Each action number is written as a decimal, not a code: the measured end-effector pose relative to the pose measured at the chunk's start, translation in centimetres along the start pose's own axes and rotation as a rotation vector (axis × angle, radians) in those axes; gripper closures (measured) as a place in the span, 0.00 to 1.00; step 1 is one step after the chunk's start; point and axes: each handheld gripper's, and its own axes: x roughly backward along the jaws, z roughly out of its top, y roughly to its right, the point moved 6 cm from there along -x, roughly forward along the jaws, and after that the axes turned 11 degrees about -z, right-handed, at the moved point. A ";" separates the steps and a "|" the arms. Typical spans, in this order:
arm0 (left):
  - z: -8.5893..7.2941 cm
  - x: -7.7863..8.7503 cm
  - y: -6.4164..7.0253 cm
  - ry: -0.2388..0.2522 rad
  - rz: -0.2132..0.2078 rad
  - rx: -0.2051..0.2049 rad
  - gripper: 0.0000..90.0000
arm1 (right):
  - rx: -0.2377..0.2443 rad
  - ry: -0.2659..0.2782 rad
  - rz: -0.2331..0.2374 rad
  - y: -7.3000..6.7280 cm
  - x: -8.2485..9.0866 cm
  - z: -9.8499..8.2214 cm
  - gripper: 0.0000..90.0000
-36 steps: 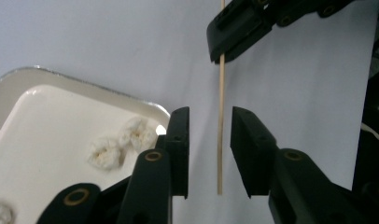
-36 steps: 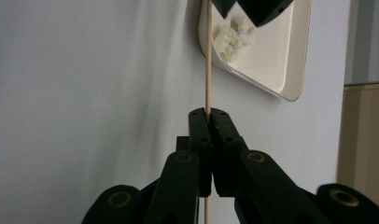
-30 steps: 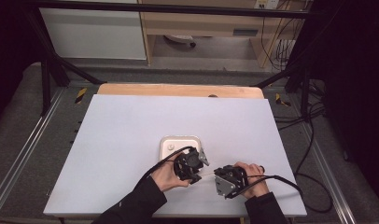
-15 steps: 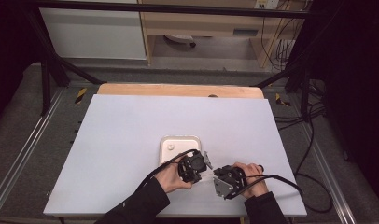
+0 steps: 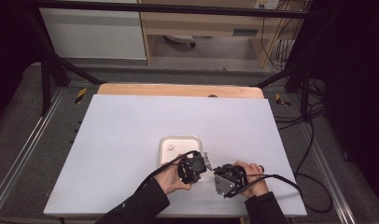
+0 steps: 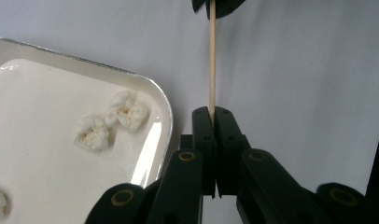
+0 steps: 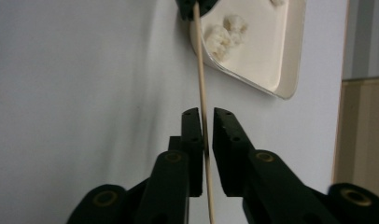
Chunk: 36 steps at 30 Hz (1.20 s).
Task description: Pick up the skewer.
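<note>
A thin wooden stick spans the gap between your two grippers, just beside the white tray.

Your left gripper (image 6: 212, 122) has its jaws pressed fully together on one end of the stick (image 6: 212, 60), which runs straight out from between the tips toward your other gripper. Your right gripper (image 7: 204, 122) has just let its jaws part a little: the stick (image 7: 200, 70) passes through the narrow slot between them, lying against one finger (image 7: 192, 140) with a sliver of daylight to the other, so that grip looks slack. From above, both grippers (image 5: 193, 167) (image 5: 227, 179) sit close together near the front edge of the table (image 5: 122, 140), tips facing each other. The tray (image 6: 61, 186) lies just beside the stick, holding a few white puffy pieces (image 6: 127, 112).
</note>
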 end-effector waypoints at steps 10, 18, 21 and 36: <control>-2.1 1.1 -1.0 0.009 0.032 0.023 0.99 | -0.395 -0.043 -0.024 1.2 0.7 -1.8 0.58; -4.6 2.4 -1.8 0.029 0.077 0.062 0.98 | -0.589 -0.068 -0.065 1.0 0.5 -3.0 0.34; -5.6 3.1 -2.1 0.056 0.085 0.086 0.98 | -0.671 -0.099 -0.062 0.7 0.2 -3.5 0.28; -10.5 5.5 -3.0 0.281 0.156 0.220 0.98 | -0.939 -0.142 0.012 0.2 -0.5 -4.0 0.14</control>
